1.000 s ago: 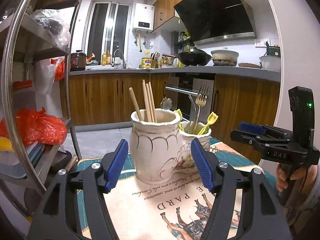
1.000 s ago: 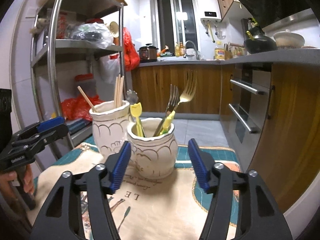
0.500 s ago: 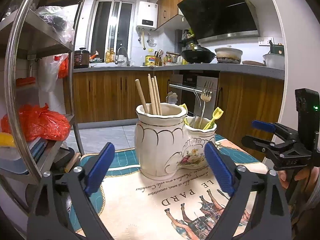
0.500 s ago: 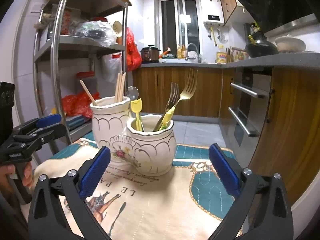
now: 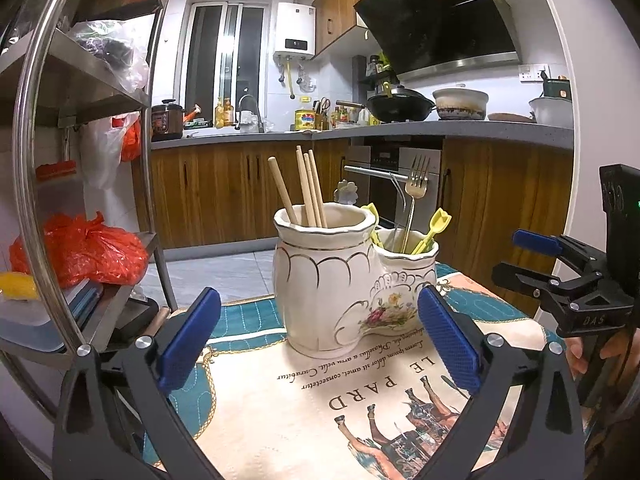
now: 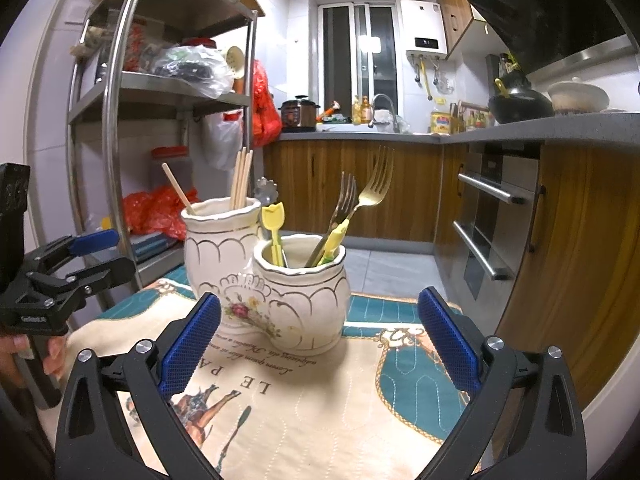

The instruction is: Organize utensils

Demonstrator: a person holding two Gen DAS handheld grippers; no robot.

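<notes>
Two joined cream jars stood on the printed cloth (image 5: 280,408) that covered the table, and both hand-held grippers faced them with nothing in their grasp. On the far left a steel shelf rack (image 5: 36,184) held an orange bag and boxes, well apart from the work, so it played no part in the sorting.

Next came the left hand-held gripper (image 5: 318,344), its blue pads spread wide apart on either side of the jars without touching them. I judged that it was kept level and open because nothing was left for it to carry.

Between its pads rose the taller jar (image 5: 324,276), which held the wooden chopsticks (image 5: 310,188) leaning together, long pieces in the deeper vessel where they would not tip out. Touching its right side was the shorter jar (image 6: 304,304), which held the two forks (image 6: 360,200), tines up, and the small yellow picks (image 6: 274,226); a flower-topped handle (image 6: 267,191) showed between the two rims, and I could not tell which jar it stood in. Like went with like, so the sorting looked finished or nearly so.

To the right, the right hand-held gripper (image 6: 318,340) was likewise wide open and empty, near the shorter jar but clear of it. No loose utensil lay on the cloth in either view. Beyond, on the far right, were the wooden cabinets and the oven (image 6: 496,216).
</notes>
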